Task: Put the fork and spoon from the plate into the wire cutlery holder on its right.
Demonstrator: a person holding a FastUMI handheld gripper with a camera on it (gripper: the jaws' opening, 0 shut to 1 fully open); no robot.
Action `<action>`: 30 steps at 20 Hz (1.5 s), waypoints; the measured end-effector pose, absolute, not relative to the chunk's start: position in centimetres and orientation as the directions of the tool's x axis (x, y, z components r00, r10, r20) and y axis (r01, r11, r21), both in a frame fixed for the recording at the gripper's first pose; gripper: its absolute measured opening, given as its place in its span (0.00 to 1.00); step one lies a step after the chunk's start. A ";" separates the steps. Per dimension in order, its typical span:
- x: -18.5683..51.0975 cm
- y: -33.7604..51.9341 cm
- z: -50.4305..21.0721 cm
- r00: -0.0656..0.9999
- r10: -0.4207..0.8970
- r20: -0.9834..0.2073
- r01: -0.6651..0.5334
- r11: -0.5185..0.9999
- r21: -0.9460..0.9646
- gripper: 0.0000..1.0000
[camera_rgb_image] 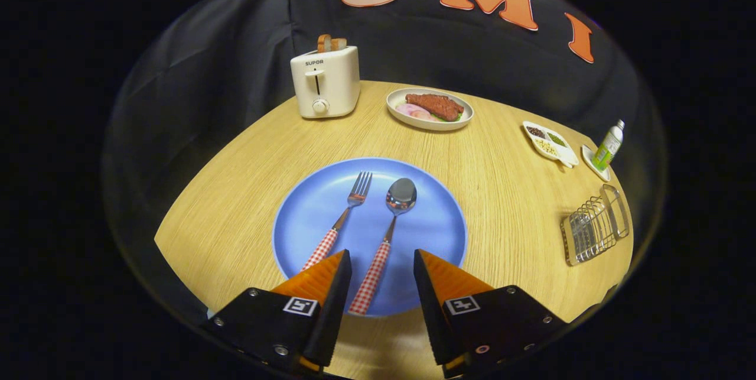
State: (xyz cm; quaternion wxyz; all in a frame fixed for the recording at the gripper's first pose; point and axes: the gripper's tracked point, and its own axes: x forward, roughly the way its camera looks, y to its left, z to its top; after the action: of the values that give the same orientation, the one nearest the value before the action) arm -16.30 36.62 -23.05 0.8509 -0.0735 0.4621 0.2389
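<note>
While the toaster [325,80] stands at the far left of the table [236,191] with bread poking out of its slots, a dish [430,109] of meat and sliced food sits just to its right, both well beyond the fingers. Farther right lie a small divided tray [550,143] of seeds or spices and, just beside it, a bottle [609,145] upright on a little saucer. Nearer than those, at the table's right edge, the holder [594,225] lies well apart from the plate [307,214], with bare wood between them and nothing in the path. On the plate the fork [339,221] and the spoon [387,237] lie side by side, bowl and tines pointing away, their checked handles toward the gripper [383,270]. Its fingers are spread wide, holding nothing; the spoon's handle runs into the gap between them, closer to the left finger, and whether that finger touches it cannot be told. The fork's handle end disappears behind the left fingertip. The table is pale wood grain with a curved edge, and black cloth hangs behind it as the booth's wall.
</note>
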 end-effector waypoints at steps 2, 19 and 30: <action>-16.5 36.5 -23.8 0.444 0.320 -0.837 -0.466 0.880 0.089 0.56; -12.5 31.9 -21.3 0.437 0.308 -0.845 -0.472 0.878 0.077 0.09; -7.4 15.8 -15.1 0.489 0.132 -0.862 -0.342 0.938 -0.051 0.09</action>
State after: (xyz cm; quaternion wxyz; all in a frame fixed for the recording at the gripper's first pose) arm -7.35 15.84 -15.15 0.8560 -0.1082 0.4862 0.1384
